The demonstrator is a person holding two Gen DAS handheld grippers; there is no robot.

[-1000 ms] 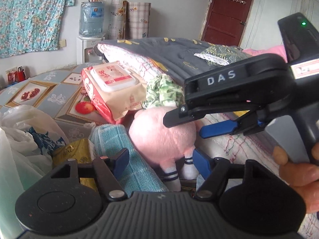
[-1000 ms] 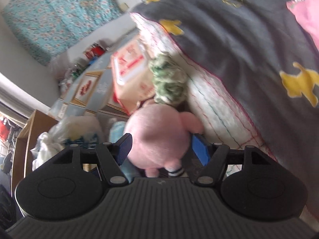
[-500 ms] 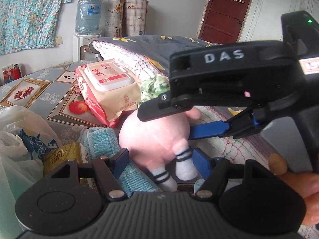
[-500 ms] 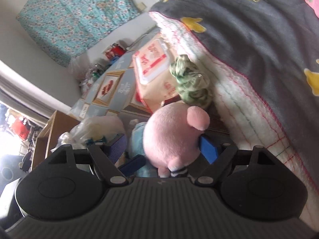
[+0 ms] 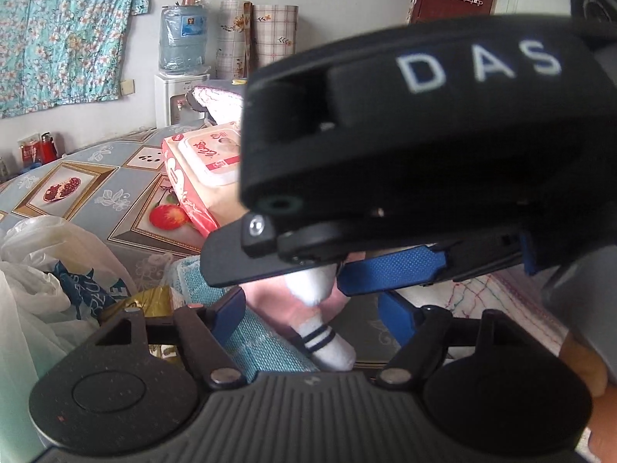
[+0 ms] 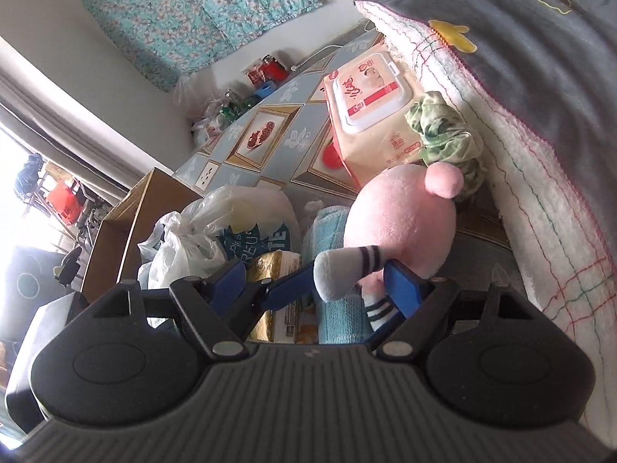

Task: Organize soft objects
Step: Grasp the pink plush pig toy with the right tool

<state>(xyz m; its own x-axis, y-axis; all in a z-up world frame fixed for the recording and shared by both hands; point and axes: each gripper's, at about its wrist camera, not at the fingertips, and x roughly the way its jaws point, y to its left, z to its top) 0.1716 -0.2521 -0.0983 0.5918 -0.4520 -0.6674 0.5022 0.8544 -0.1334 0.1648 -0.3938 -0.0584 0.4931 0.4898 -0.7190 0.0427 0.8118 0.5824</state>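
Pink plush sits mid-frame in my right view, its white striped leg between my right gripper's blue pads; whether they pinch it I cannot tell. My left gripper is spread wide, lower centre, around the other leg without touching. Wipes lie above, towel beneath.

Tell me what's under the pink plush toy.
Below the pink plush toy lies a rolled blue towel, with a gold packet beside it. Whether toy and towel touch is hidden by the toy's body and the right gripper.
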